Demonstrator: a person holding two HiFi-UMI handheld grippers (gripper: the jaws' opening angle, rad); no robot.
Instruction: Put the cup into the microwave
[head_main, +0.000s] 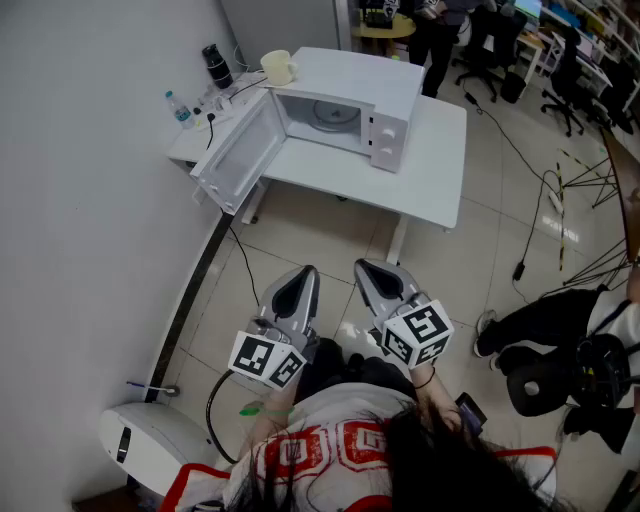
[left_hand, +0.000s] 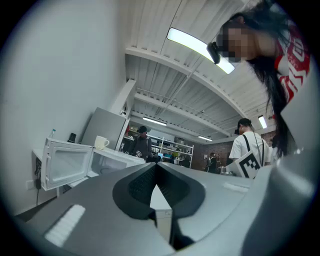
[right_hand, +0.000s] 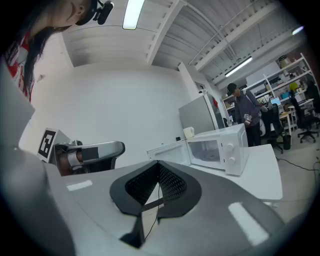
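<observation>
Tiled floor (head_main: 330, 240): an open stretch between the person and the counter's near edge. White counter (head_main: 440, 170): set against the left wall, bare at its right end. Microwave (head_main: 350, 80): on the counter, cavity facing the person; door (head_main: 235, 150) swung wide to the left, overhanging the near edge. Left tongs (head_main: 300, 275) and right tongs (head_main: 368, 270): side by side, well short of the counter, both clenched on nothing. Cup (head_main: 278, 68): upright on the microwave's top, at its rear-left corner, long axis vertical, mouth up, handle toward the right.
</observation>
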